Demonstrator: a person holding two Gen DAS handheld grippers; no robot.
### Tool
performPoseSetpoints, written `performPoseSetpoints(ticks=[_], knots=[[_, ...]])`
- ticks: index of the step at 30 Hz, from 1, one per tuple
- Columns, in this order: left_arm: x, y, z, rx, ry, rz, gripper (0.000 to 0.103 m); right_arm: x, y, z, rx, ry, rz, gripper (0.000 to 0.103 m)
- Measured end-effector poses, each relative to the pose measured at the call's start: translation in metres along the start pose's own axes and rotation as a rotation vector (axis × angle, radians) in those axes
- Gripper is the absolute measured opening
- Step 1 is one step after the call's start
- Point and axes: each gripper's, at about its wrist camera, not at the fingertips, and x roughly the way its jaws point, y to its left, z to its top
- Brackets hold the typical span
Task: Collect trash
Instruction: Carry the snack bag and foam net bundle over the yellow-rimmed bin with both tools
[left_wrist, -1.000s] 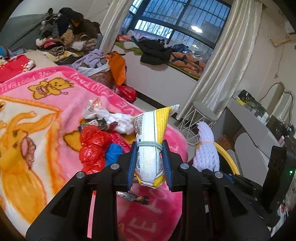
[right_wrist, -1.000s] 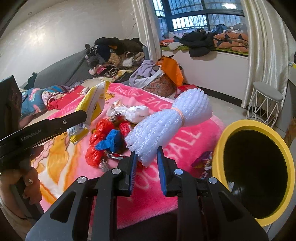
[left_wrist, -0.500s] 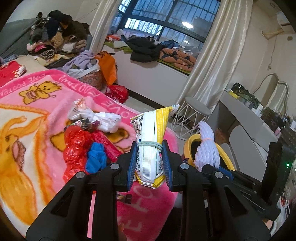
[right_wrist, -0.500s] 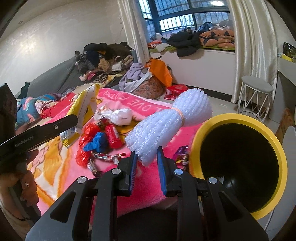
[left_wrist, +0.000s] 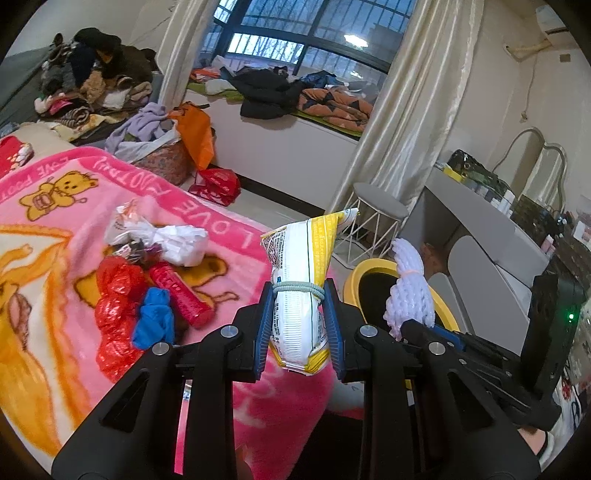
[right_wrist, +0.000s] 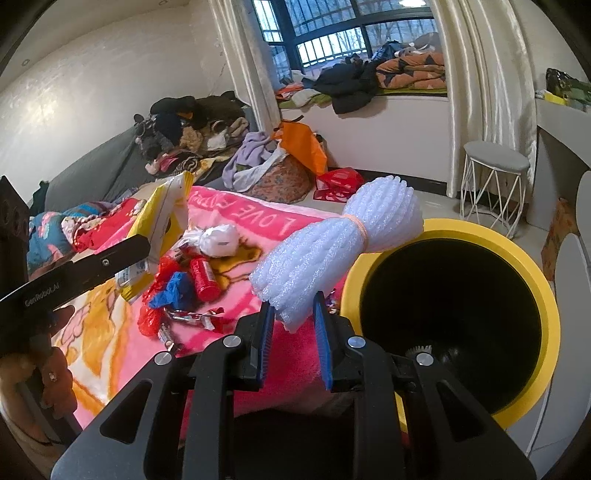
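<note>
My left gripper (left_wrist: 298, 326) is shut on a yellow and white snack bag (left_wrist: 301, 280) bound with a rubber band, held upright over the bed's edge. My right gripper (right_wrist: 293, 325) is shut on a bundle of white foam netting (right_wrist: 332, 251), whose far end hangs over the rim of the yellow trash bin (right_wrist: 546, 302). In the left wrist view the bin (left_wrist: 356, 275) shows just past the bag, with the netting (left_wrist: 408, 291) above it. Loose trash lies on the pink blanket (left_wrist: 55, 258): red plastic bags (left_wrist: 114, 295), a blue scrap (left_wrist: 153, 325), a red tube (left_wrist: 181, 291) and a crumpled white bag (left_wrist: 173, 242).
A white wire stool (right_wrist: 495, 184) stands by the curtain beyond the bin. A grey desk and chair (left_wrist: 480, 258) are at the right. A basket with clothes and an orange bag (left_wrist: 173, 151) sits on the floor past the bed. Clothes are piled on the sofa (right_wrist: 184, 133).
Both grippers have moved right, off the blanket towards the yellow bin, each keeping its load. The bin now fills more of the right wrist view and the trash pile has slid left.
</note>
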Motion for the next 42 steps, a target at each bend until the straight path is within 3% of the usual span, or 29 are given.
performPoseSetpoints(ticks=[42], knots=[[0.069, -0.104, -0.001, 0.198, 0.086, -0.126, 0.021, -0.012, -0.083, -0.014, 0.164, 0.028, -0.104, 0.021]])
